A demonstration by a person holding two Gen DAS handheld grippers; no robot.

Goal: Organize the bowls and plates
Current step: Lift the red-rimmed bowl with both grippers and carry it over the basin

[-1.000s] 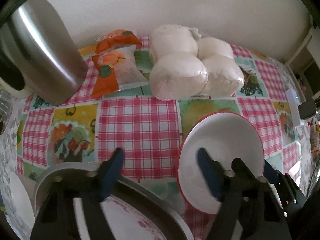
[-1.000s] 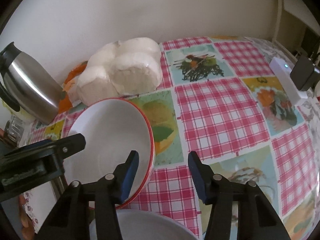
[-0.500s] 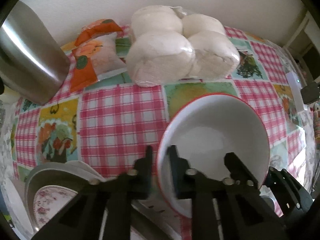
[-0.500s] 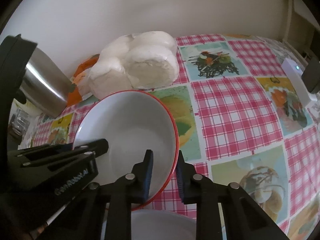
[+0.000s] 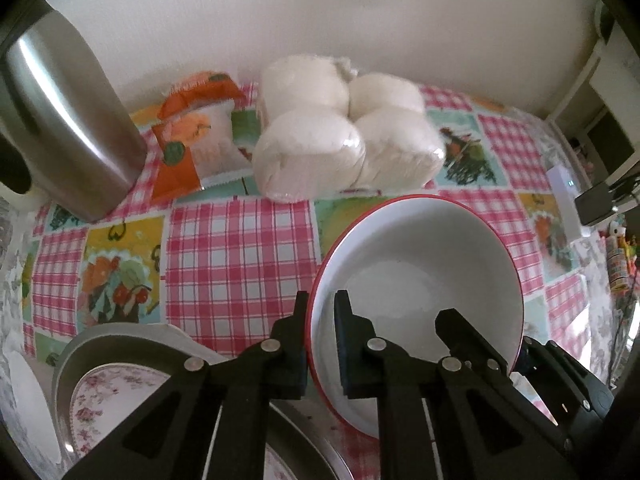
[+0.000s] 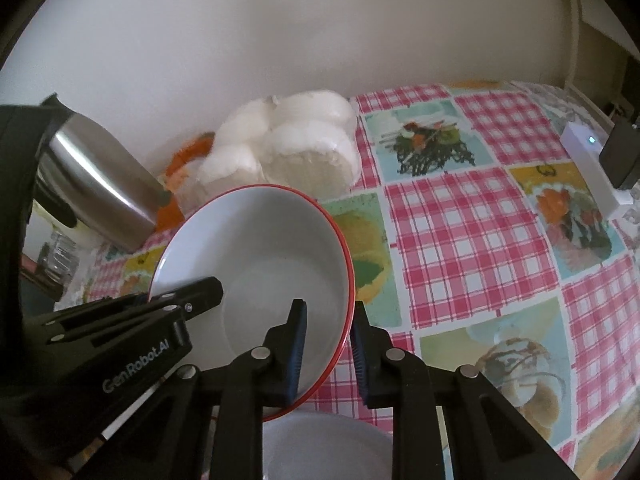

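A white bowl with a red rim [image 5: 416, 264] [image 6: 256, 248] is held tilted above the checked tablecloth by both grippers. My left gripper [image 5: 322, 316] is shut on its left rim. My right gripper [image 6: 330, 322] is shut on its right rim. A floral plate in a grey dish [image 5: 104, 384] lies below at the lower left of the left wrist view. Another white bowl [image 6: 328, 448] sits under the right gripper.
A steel thermos jug [image 5: 60, 112] [image 6: 100, 184] stands at the left. A bag of white rolls [image 5: 344, 136] [image 6: 288, 148] and an orange packet [image 5: 192, 136] lie by the wall. A white box [image 6: 592, 164] lies at the right.
Both grippers closed on the bowl's rim from opposite sides. The bowl has risen and tilted slightly off the table since a second ago.
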